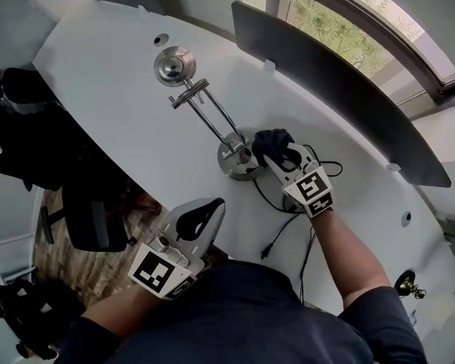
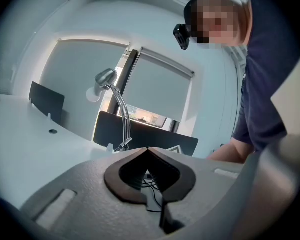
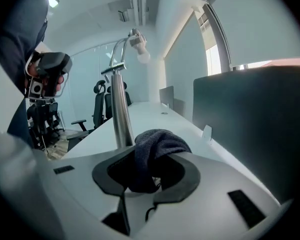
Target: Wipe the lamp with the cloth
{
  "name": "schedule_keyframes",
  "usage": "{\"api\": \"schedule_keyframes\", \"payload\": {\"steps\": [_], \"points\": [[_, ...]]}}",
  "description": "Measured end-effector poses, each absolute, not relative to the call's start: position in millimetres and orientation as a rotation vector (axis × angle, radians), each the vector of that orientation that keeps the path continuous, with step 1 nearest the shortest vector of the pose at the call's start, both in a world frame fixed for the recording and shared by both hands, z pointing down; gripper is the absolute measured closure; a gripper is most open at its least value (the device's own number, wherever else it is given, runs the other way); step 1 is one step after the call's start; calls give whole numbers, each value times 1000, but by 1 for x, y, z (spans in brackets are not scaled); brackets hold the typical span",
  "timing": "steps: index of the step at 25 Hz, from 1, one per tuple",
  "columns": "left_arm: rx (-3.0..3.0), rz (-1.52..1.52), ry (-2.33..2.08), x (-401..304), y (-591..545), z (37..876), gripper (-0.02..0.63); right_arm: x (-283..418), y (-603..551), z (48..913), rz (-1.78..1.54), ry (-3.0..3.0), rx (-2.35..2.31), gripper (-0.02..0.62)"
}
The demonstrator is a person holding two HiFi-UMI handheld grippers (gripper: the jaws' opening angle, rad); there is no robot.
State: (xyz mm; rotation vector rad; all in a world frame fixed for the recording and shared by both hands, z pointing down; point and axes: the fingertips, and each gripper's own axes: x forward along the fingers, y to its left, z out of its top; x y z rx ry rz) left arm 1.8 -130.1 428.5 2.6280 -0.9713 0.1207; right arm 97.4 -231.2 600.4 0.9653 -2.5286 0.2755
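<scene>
Mid-frame, the right gripper, clamped on the cloth, is wiping the lamp base; next it should climb the stem, while the left gripper hangs closed and empty.

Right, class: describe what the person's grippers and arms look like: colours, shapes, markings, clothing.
The left gripper and right gripper are pale grey moulded shells with dark jaw pads; each carries a cube of black-and-white square markers. Dark blue short sleeves.
</scene>
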Motion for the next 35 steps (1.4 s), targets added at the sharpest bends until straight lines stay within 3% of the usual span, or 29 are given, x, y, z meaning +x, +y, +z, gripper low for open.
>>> {"api": "schedule_keyframes", "payload": {"steps": [11, 35], "points": [[2572, 133, -1036, -16, -124, 440, 603, 78, -253, 652, 269, -2432, 795, 483], [2606, 68, -1008, -57, -100, 424, 603, 52, -177, 662, 483, -2270, 998, 482]]}}
